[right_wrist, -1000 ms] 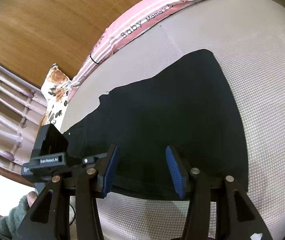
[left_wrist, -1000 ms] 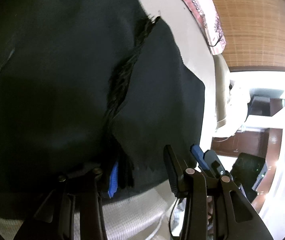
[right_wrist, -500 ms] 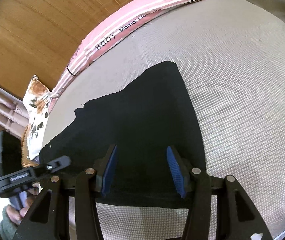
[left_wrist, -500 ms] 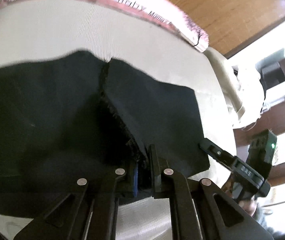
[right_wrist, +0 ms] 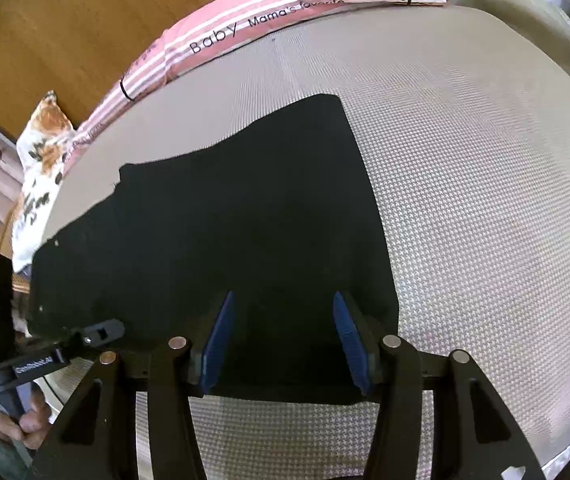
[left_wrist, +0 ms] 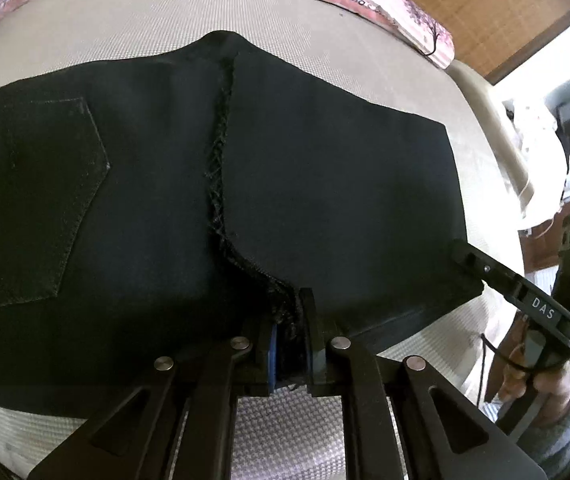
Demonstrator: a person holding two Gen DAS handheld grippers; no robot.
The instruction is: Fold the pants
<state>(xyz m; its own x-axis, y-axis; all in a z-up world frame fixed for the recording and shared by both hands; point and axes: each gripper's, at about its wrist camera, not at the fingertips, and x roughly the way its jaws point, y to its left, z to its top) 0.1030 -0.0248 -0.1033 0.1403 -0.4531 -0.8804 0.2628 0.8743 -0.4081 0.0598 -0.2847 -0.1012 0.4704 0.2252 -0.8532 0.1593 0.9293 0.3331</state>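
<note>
Bedding surrounds our work: a pale woven mattress cover [right_wrist: 465, 184] fills most of both views, a pink striped blanket [right_wrist: 285, 4] printed with "Baby Mama's favorite" runs along its far edge from ten to one o'clock in the right wrist view, and a floral pillow [right_wrist: 41, 152] sits at nine o'clock against a wooden wall [right_wrist: 65, 12]. Nothing lies between either of our tools and the cloth. In the left wrist view the black pants [left_wrist: 213, 184] spread flat across the middle of the cover, a stitched back pocket [left_wrist: 33, 204] at nine o'clock and a raw overlocked seam [left_wrist: 219, 152] running from twelve o'clock down toward us. Our left gripper [left_wrist: 289, 344] is clenched on the pants, its jaws nearly together with a bunch of that seam's frayed edge pinched between them at six o'clock. At four o'clock in the same view our right gripper [left_wrist: 525, 300] reaches in at the near corner of the garment. From the right wrist view, the right gripper [right_wrist: 285, 344] is released, its blue pads [right_wrist: 217, 344] spread wide apart with the near edge of the pants [right_wrist: 245, 240] lying between them on the cover; we cannot tell whether the fingertips touch the cloth. Our left gripper [right_wrist: 97, 332] shows at eight o'clock, at the garment's near edge.
</note>
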